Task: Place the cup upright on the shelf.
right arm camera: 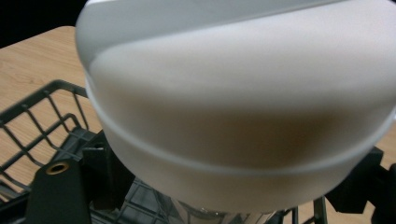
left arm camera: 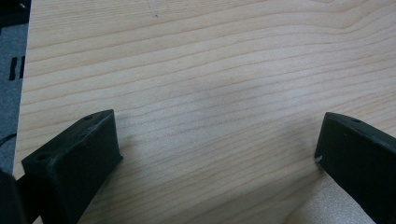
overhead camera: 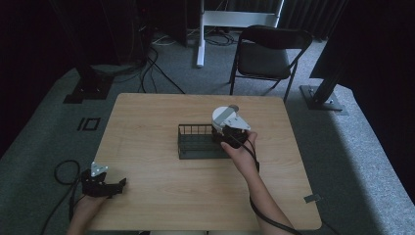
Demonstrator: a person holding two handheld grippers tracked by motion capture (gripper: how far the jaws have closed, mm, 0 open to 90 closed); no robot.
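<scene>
Right gripper [overhead camera: 229,131] over right end of black wire basket [overhead camera: 188,147] at table [overhead camera: 147,122] centre, jaws clamped on a white bowl [right arm camera: 243,107] (seen close). Left gripper [overhead camera: 117,185] rests at near-left table corner, jaws spread, holding nothing.

Your left hand [overhead camera: 87,203] is resting the black two-jaw left gripper [overhead camera: 119,185] low at the near left, jaws gaping wide. Your right forearm [overhead camera: 266,205] is reaching forward, the right gripper [overhead camera: 230,128] clamping something white between its jaws.
</scene>
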